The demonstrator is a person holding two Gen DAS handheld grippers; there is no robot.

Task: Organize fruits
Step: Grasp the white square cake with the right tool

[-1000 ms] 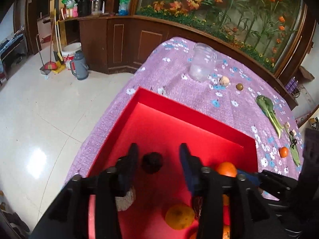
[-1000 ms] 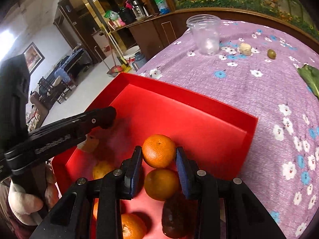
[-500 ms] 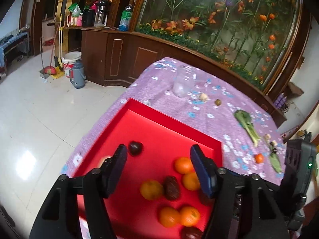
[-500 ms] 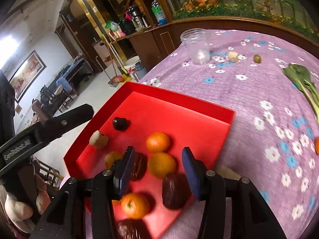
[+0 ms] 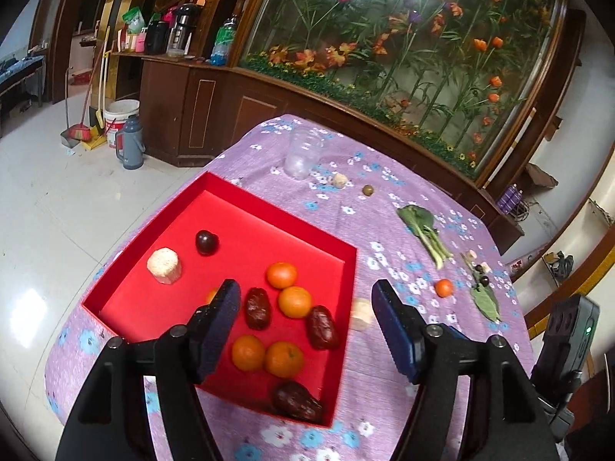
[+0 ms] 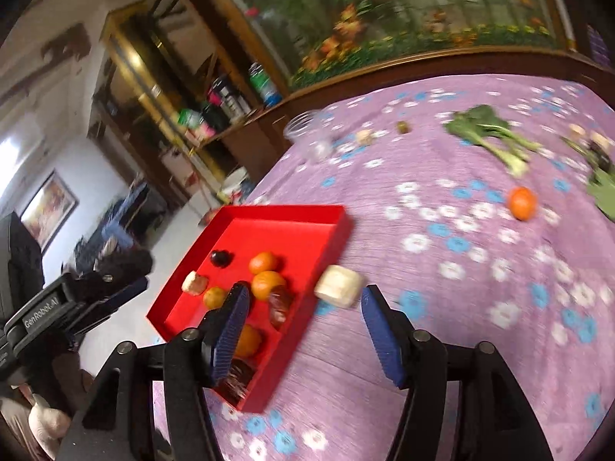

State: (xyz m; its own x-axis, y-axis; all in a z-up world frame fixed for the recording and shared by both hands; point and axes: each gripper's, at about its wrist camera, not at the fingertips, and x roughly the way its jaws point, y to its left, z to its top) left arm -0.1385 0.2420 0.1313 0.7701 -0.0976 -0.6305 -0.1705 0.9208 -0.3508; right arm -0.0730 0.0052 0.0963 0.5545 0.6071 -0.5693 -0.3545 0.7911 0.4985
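A red tray (image 5: 269, 207) (image 6: 284, 211) on the purple flowered cloth holds several oranges (image 5: 295, 301), dark red dates (image 5: 322, 326), a dark plum (image 5: 206, 242) and a pale chunk (image 5: 164, 266). My left gripper (image 5: 303, 292) hovers open above the tray's near half with nothing between its fingers. Off the tray's right side, my right gripper (image 6: 303, 294) has its jaws opening and holds nothing. A pale chunk (image 6: 338, 280) (image 5: 361, 313) lies on the cloth just beyond it, beside the tray wall. A loose orange (image 6: 521, 202) (image 5: 444, 287) sits farther right.
A clear jar (image 5: 301, 153), a pale lump (image 5: 339, 180) and a small green fruit (image 5: 368, 190) stand past the tray. Leafy greens (image 5: 423, 230) (image 6: 488, 134) and small scraps (image 5: 480, 269) lie at the right. The table's edge drops to the floor on the left.
Both grippers drew back and up from the tray and widened. The left came away from the dark plum, the right from the orange between its fingers. The right view swung toward the cloth.
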